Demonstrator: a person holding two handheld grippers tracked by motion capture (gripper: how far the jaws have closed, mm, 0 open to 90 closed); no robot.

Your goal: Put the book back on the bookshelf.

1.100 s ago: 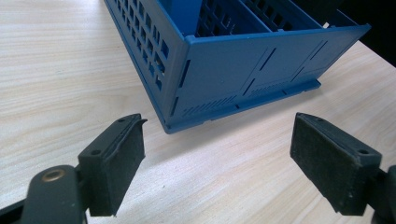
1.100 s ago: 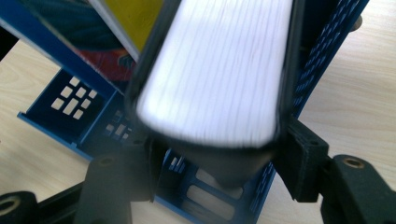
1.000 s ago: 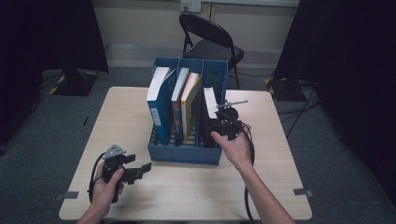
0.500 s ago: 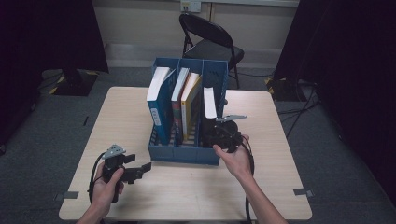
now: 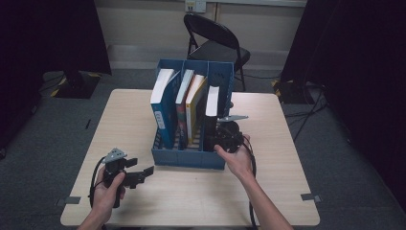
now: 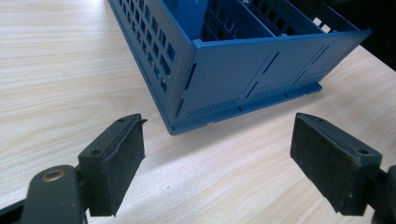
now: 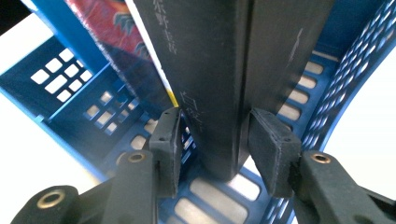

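Note:
A blue file rack stands mid-table with several books upright in it. A black book with white page edges stands in the rack's rightmost compartment. My right gripper reaches into that compartment; its jaws have just been closing and both pads sit against the book's lower spine. My left gripper hovers low over the table near the rack's front left corner, open, with nothing between its pads.
A blue book, a red-spined book and a yellow-edged book fill the other compartments. A black folding chair stands behind the table. Bare tabletop lies at the front and both sides.
My right gripper has sunk toward the rack with the black book, and its jaws have narrowed onto it. The left hand has stayed put.

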